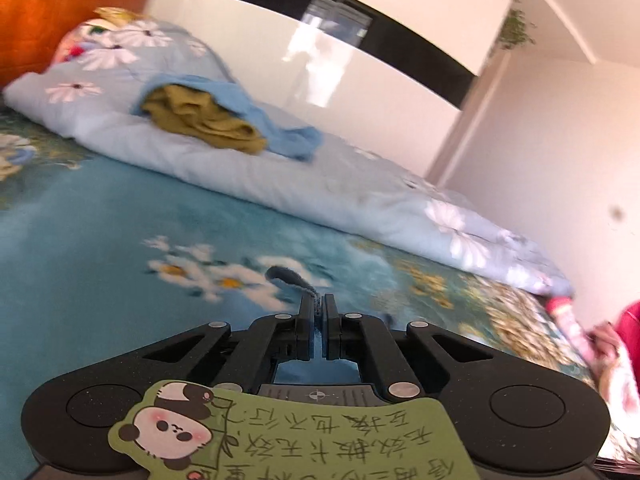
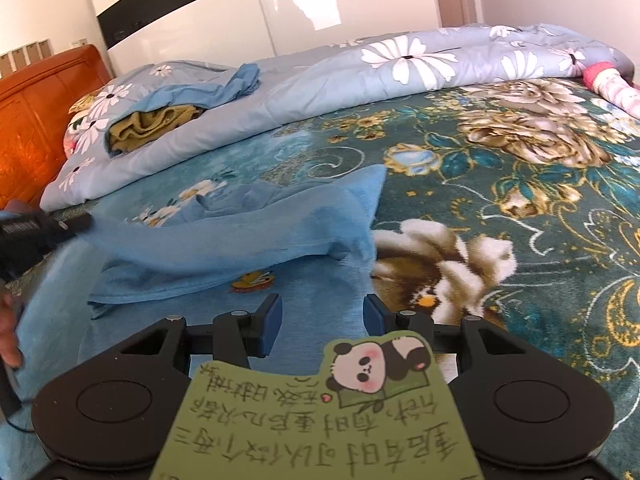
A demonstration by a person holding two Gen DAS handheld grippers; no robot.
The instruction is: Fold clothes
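A light blue garment lies partly spread on the flowered teal bedspread. Its left edge is lifted and pulled taut towards my left gripper, which shows at the left of the right wrist view. In the left wrist view that gripper is shut, and a small tuft of the blue garment sticks out past its tips. My right gripper stands open just above the garment's near part, with blue cloth below the gap and nothing pinched between its fingers.
A pale blue daisy quilt is bunched along the far side of the bed. On it lie an olive garment and another blue one. An orange headboard stands at the left. A pink-and-white cloth lies far right.
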